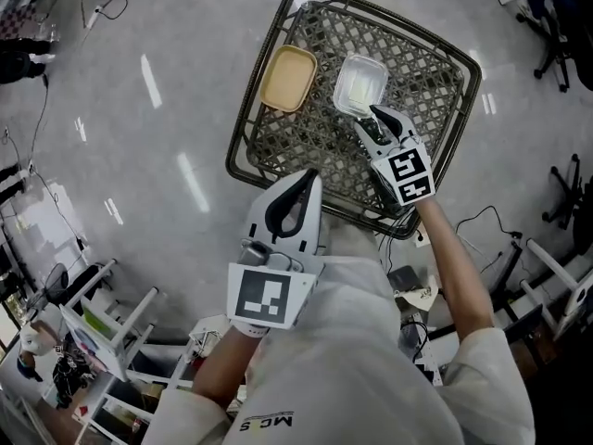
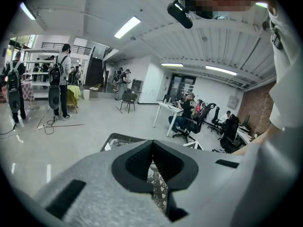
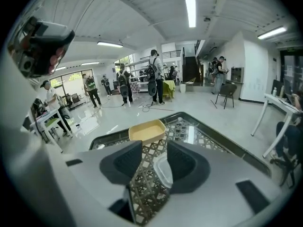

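Note:
A dark-rimmed lattice table (image 1: 243,119) carries a tan rectangular tray (image 1: 288,78) and a clear plastic container (image 1: 360,85) side by side. My right gripper (image 1: 382,119) is over the lattice at the clear container's near edge, jaws open with nothing between them. In the right gripper view the clear container (image 3: 164,170) shows just past the right gripper (image 3: 154,146), with the tan tray (image 3: 147,130) farther off. My left gripper (image 1: 310,178) hovers at the table's near rim, shut and empty. In the left gripper view the left gripper (image 2: 152,144) has its tips touching above the lattice (image 2: 113,140).
The table stands on a glossy grey floor. A white rack (image 1: 102,327) with clutter is at the lower left. Office chairs (image 1: 556,26) and cables lie to the right. Desks with seated people (image 2: 187,115) and several standing people (image 3: 154,77) are farther off.

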Tool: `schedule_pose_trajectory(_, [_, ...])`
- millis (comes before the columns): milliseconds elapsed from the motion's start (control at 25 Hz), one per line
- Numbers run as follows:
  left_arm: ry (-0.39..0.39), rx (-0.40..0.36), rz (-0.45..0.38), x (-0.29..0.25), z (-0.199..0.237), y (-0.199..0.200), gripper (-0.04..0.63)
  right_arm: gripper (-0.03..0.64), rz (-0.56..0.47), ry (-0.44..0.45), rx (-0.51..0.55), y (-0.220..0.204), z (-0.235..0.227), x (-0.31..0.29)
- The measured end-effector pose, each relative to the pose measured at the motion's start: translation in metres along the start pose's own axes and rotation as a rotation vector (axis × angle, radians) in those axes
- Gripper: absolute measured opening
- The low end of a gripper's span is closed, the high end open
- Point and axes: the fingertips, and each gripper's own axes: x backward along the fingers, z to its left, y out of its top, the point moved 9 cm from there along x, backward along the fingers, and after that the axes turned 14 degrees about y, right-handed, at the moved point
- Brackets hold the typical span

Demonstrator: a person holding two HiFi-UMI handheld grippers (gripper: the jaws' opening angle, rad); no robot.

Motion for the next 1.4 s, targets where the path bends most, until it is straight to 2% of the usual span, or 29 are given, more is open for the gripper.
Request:
schedule_pose_trajectory(280, [0.001, 0.005, 0.043, -0.018, 0.004, -0.016, 0.025, 0.192, 0.127, 0.054, 0.055, -0.033, -0.018, -0.043])
schedule_pose_trajectory(760, [-0.036, 0.003, 0.109, -0.041, 0.005, -0.038, 0.025, 0.207, 0.335, 0.141, 0.229, -0.065, -0.046, -0.093])
schedule_pose_trajectory(1040, [-0.028, -0.016, 0.140, -0.043, 0.010, -0.050, 0.025, 0.210, 0.410, 0.177, 0.308, -0.079, -0.052, -0.114])
schedule_pose_trajectory(1400, [-0.026, -0.008, 0.128, -0.036, 0.006, -0.047, 0.025, 0.216, 0.456, 0.218, 0.296, -0.081, -0.057, -0.120])
